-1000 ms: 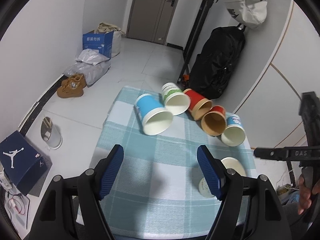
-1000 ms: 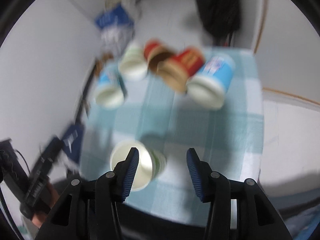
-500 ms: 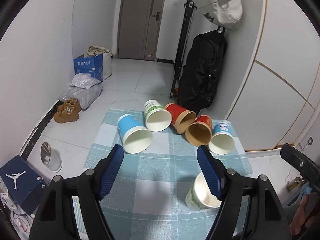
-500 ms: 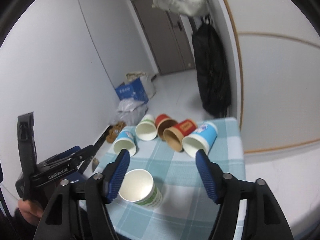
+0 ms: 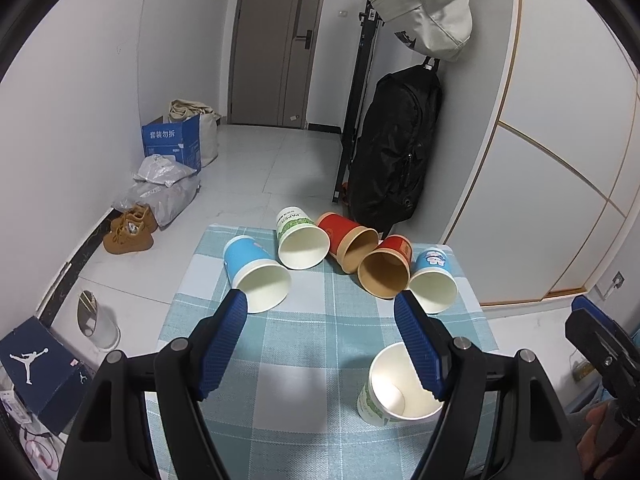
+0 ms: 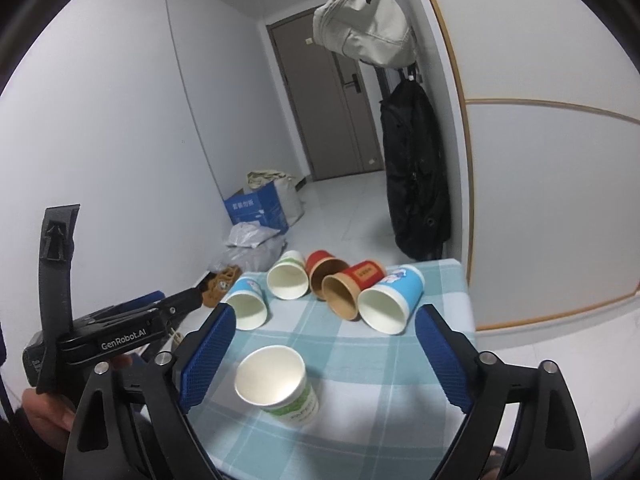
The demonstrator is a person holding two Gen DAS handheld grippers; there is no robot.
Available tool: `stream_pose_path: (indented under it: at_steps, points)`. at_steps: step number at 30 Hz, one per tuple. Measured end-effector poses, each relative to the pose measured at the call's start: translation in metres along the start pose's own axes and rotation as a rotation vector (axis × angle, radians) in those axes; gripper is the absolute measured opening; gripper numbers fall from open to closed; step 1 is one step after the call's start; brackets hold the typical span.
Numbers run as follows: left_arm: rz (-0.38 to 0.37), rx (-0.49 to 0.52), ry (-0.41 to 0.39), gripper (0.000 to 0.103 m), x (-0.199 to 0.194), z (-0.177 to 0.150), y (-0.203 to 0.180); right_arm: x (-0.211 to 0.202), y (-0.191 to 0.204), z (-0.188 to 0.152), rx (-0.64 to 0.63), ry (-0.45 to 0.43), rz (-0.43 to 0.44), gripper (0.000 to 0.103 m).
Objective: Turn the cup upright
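A white and green paper cup (image 5: 394, 394) stands upright near the front of the checked table; it also shows in the right wrist view (image 6: 280, 388). Several cups lie on their sides in a row at the far edge: a blue cup (image 5: 256, 274), a white and green cup (image 5: 298, 238), a red cup (image 5: 350, 242), a second red cup (image 5: 388, 266) and a light blue cup (image 5: 432, 280). My left gripper (image 5: 320, 320) is open and empty above the table's middle. My right gripper (image 6: 320, 340) is open and empty, held back above the upright cup.
The small table has a blue checked cloth (image 5: 328, 344). A black backpack (image 5: 396, 152) hangs by the wall behind it. Shoes (image 5: 130, 230), bags and a blue box (image 5: 172, 140) lie on the floor at left. A shoebox (image 5: 36, 368) sits at lower left.
Both grippers have drawn back and tilted up from the table. The white and green cup now stands upright at the front, free of the right gripper.
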State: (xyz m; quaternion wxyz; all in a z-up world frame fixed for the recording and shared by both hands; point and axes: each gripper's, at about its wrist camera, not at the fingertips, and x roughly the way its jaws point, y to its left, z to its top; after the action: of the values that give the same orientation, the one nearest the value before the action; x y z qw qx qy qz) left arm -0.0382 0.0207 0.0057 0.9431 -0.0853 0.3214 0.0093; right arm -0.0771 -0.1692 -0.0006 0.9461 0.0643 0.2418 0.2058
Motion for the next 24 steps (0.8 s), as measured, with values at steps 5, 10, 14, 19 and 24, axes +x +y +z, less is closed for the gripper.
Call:
stream_pose_path:
  at_steps: [5, 10, 14, 19, 24]
  points:
    - [0.007, -0.001, -0.004, 0.072, -0.0015, 0.0004, -0.0014, -0.0058, 0.0037, -0.0012, -0.025, -0.020, -0.007, 0.097]
    - [0.006, 0.004, -0.009, 0.072, -0.0030, -0.0008, -0.0025, -0.0085, 0.0053, -0.0015, -0.043, -0.037, -0.014, 0.099]
    - [0.008, 0.003, -0.025, 0.072, -0.0058, -0.0008, -0.0015, -0.0092, 0.0058, -0.0012, -0.050, -0.038, -0.019, 0.099]
    - [0.004, 0.005, -0.026, 0.072, -0.0060, -0.0014, -0.0014, -0.0082, 0.0028, 0.0000, -0.033, -0.035, -0.018, 0.099]
    - [-0.021, 0.008, -0.013, 0.072, -0.0045, -0.0017, -0.0025, -0.0090, 0.0037, 0.0000, -0.037, -0.038, -0.020, 0.099]
